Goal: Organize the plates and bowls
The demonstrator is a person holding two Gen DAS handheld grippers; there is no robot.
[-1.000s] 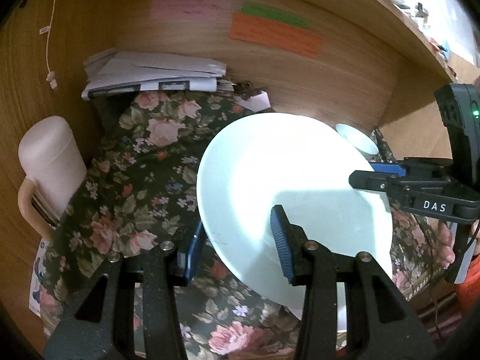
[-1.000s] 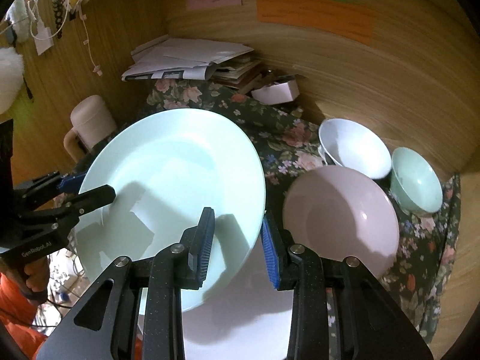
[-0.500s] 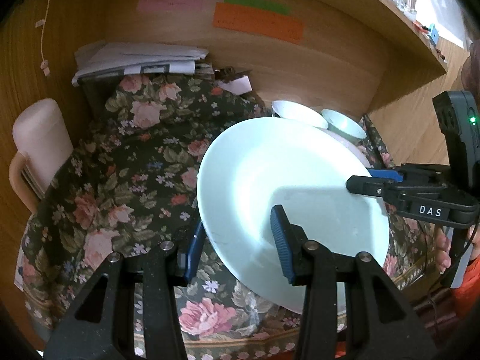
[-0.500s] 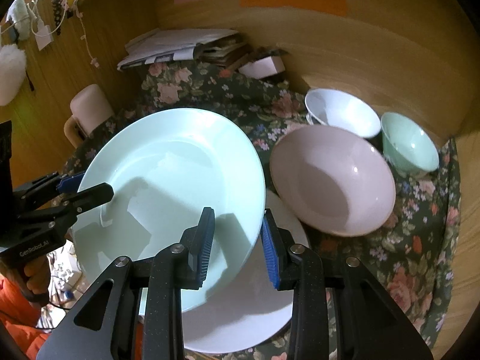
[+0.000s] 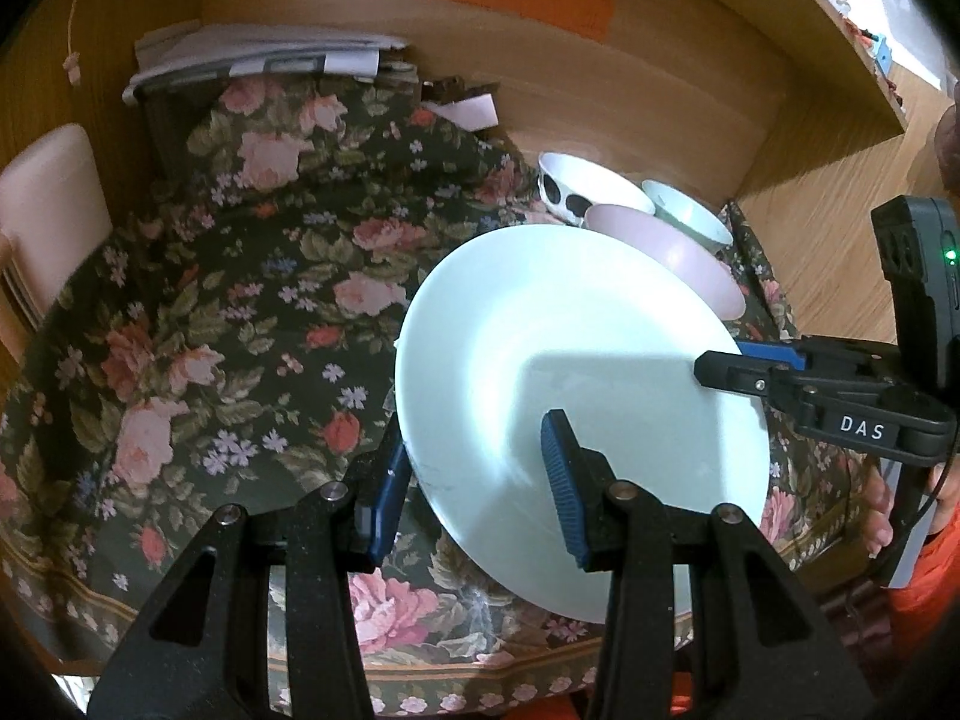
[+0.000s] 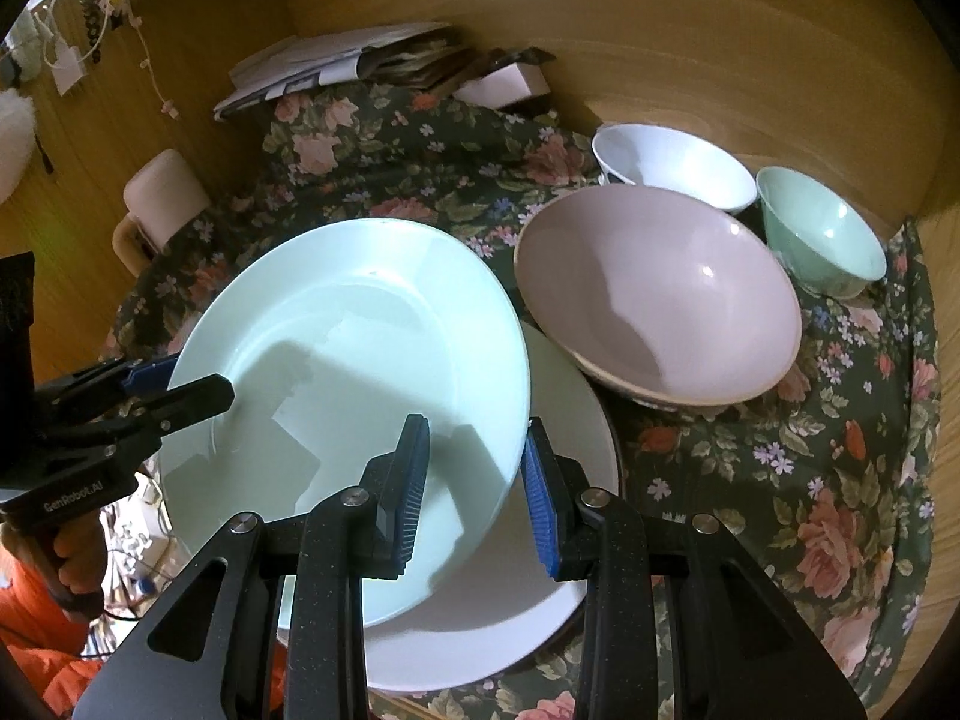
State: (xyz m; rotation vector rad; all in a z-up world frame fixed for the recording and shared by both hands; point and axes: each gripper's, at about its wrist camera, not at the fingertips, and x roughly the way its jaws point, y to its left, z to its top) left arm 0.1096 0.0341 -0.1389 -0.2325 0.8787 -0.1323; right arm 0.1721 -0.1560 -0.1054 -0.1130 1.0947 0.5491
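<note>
A pale mint plate [image 5: 576,384] hangs tilted over the table, held by opposite rims. My left gripper [image 5: 474,462] is shut on its near-left rim, one pad above and one below; from the right wrist it shows at the plate's left edge [image 6: 198,378]. My right gripper [image 6: 477,438] is shut on the plate [image 6: 360,360] at its right rim, and shows in the left wrist view [image 5: 720,360]. Under the plate lies a white plate [image 6: 564,480], partly hidden. Beyond it stand a big pink bowl [image 6: 660,300], a white bowl [image 6: 672,174] and a small green bowl [image 6: 822,234].
A dark floral cloth [image 5: 240,330] covers the table inside a wooden alcove. A stack of papers [image 5: 258,57] and a small white box [image 6: 510,81] lie at the back. A pink lidded mug [image 6: 159,195] stands at the left. A hand [image 6: 72,558] holds the left gripper.
Both grippers have sunk towards the table with the mint plate between them. The bowls have come into the left wrist view, and the white plate underneath shows more.
</note>
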